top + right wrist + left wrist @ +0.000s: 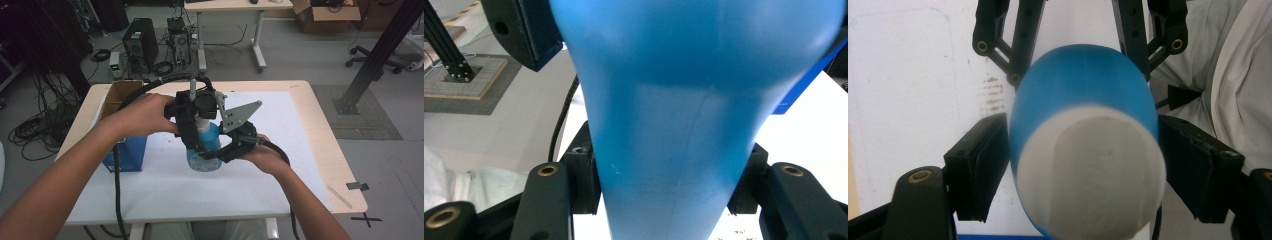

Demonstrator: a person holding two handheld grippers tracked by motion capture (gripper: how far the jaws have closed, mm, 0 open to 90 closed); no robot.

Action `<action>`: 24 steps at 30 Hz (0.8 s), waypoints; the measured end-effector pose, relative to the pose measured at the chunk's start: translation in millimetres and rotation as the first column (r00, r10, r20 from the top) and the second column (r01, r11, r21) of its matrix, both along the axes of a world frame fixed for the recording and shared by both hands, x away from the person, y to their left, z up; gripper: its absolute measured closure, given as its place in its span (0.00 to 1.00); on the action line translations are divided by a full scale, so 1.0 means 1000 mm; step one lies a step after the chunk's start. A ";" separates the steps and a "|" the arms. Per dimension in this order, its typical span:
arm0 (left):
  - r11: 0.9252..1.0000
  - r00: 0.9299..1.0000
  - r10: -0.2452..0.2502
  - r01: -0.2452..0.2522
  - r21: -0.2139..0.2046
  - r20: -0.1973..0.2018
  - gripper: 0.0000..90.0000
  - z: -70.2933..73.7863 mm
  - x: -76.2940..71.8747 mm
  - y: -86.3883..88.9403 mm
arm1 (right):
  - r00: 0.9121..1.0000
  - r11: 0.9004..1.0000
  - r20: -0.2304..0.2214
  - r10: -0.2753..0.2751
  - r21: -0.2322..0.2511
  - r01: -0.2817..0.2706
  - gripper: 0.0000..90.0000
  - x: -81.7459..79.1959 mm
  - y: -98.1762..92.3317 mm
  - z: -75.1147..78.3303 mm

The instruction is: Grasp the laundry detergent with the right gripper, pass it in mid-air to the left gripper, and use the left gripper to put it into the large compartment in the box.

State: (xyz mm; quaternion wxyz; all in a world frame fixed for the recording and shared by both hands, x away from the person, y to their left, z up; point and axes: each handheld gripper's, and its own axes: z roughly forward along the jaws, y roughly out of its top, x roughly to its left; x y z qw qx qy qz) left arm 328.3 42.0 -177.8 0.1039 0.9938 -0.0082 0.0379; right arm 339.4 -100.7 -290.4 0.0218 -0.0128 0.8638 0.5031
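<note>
the right gripper [664, 200] clamps the blue bottle [205, 145]; the left gripper [1083, 170], half open, brackets its white cap [1098, 170] and should grip squarely.

Bare forearms without sleeves, pale trousers at the table edge, left gripper [200, 131] black with brass-coloured screws and square black pads [975, 165], right gripper [231, 148] black, grey three-cornered plate [240, 115], thick black ribbed cables [117, 190]

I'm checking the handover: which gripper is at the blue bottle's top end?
The left gripper, its jaws flanking the bottle's top from above; the right gripper clamps the blue body lower down.
</note>
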 end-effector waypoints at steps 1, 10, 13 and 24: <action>1.000 1.000 0.001 -0.001 0.001 0.001 0.27 0.000 0.000 0.000 | 1.000 1.000 0.001 -0.001 0.002 0.001 0.50 0.000 0.000 0.000; 1.000 1.000 -0.006 0.006 0.005 0.002 0.36 -0.002 0.000 -0.001 | 1.000 1.000 0.002 -0.002 -0.001 0.002 0.50 0.000 -0.001 0.001; 1.000 1.000 -0.005 0.005 0.003 -0.002 0.39 -0.002 0.001 -0.001 | 1.000 1.000 0.001 -0.001 -0.003 0.001 0.50 0.000 0.000 0.000; 1.000 1.000 0.000 0.000 0.003 -0.011 0.41 -0.002 0.002 0.001 | 1.000 1.000 -0.002 0.006 -0.001 -0.006 0.50 0.000 0.002 -0.001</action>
